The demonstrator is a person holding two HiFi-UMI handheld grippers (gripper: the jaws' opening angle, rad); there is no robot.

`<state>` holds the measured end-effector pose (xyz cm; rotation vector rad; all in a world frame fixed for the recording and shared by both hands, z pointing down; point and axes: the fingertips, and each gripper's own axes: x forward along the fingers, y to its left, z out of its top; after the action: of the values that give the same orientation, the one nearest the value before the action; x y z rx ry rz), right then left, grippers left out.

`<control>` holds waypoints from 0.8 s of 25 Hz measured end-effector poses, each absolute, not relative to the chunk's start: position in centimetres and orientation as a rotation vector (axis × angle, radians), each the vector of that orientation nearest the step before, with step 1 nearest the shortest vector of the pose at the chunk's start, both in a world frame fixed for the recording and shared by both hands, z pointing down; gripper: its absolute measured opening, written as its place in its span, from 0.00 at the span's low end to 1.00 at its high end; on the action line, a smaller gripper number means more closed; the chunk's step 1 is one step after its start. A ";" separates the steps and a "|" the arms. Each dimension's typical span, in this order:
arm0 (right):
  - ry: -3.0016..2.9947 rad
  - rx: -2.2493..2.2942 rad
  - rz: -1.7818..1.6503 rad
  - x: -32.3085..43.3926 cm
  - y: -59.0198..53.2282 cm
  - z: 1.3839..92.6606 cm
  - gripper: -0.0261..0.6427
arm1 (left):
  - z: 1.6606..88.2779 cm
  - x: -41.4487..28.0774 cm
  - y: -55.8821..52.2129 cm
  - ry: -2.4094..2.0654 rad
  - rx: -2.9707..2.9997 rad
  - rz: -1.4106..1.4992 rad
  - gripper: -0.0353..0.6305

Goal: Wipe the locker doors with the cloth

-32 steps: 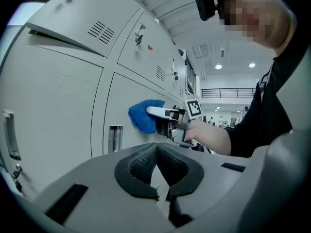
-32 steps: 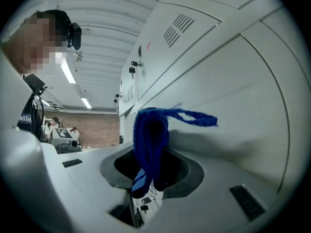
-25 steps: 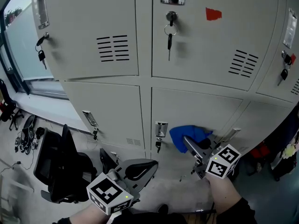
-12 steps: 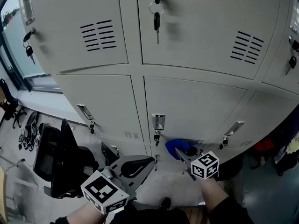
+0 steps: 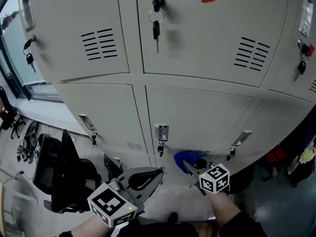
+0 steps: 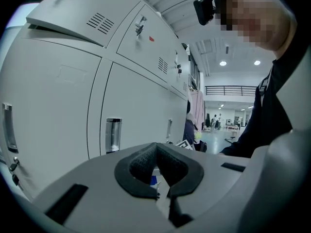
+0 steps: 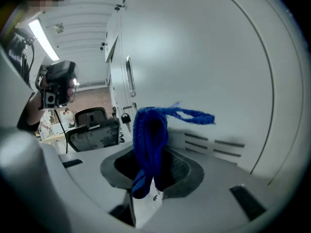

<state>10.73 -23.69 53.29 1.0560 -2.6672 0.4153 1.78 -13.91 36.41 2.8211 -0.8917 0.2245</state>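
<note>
An office locker area: grey keyed lockers (image 5: 197,117), black office chair (image 5: 59,172).

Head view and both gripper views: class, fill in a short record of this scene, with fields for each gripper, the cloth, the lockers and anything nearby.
Left gripper: shut, nothing between its jaws, held low
Right gripper: shut on the blue cloth
Cloth position: bunched, at the foot of the lower middle door, by its vent slots; contact unclear
Lockers: grey, doors closed; a key hangs from the upper middle door
Nearby: black office chair on the left
</note>
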 end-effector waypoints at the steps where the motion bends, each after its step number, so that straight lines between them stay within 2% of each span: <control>1: -2.680 1.054 0.387 10.8 -23.4 51.6 0.19 | 36.4 1.9 -13.9 -0.886 2.823 0.219 0.06; 13: -3.006 0.964 -0.063 11.0 -19.6 25.5 0.19 | 34.1 4.4 -14.1 -0.826 2.899 0.138 0.06; 20: -3.080 0.997 -0.141 12.7 -21.7 20.0 0.19 | 33.7 4.6 -13.9 -0.870 2.892 0.142 0.06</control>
<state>12.70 -21.72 19.95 0.9975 -3.0805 -0.1412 4.55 -13.88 33.74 2.8924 -0.8703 0.1423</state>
